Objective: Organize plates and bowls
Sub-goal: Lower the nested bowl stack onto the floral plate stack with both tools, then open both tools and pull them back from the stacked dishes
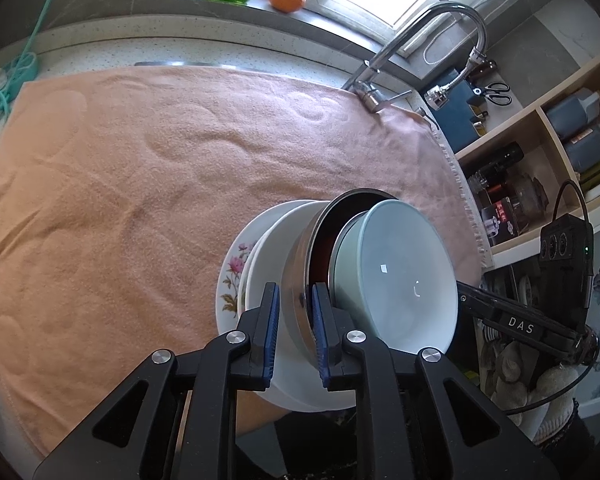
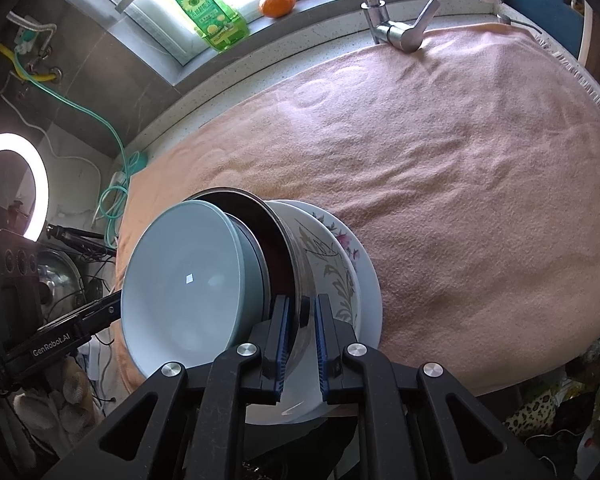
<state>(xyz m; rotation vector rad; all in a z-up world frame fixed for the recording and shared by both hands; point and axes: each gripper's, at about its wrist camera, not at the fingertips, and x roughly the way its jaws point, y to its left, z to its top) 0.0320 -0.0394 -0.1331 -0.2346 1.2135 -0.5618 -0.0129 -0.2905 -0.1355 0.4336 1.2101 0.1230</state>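
Observation:
A stack of dishes hangs between my two grippers, above the near edge of the towel. A pale blue bowl (image 1: pixel 400 276) (image 2: pixel 184 280) nests in a steel bowl (image 1: pixel 296 280) (image 2: pixel 296 276), which nests in a white bowl (image 1: pixel 276 240) (image 2: pixel 332 272) on a floral plate (image 1: pixel 230 276) (image 2: pixel 364 264). My left gripper (image 1: pixel 294 320) is shut on the steel bowl's rim. My right gripper (image 2: pixel 302 336) is shut on the same rim from the opposite side.
A peach towel (image 1: pixel 140 168) (image 2: pixel 460 160) covers the counter. A faucet (image 1: pixel 420 44) (image 2: pixel 384 20) stands at the back. A green soap bottle (image 2: pixel 208 16) and an orange (image 2: pixel 277 3) sit on the windowsill. Shelves with bottles (image 1: pixel 560 152) stand at the right.

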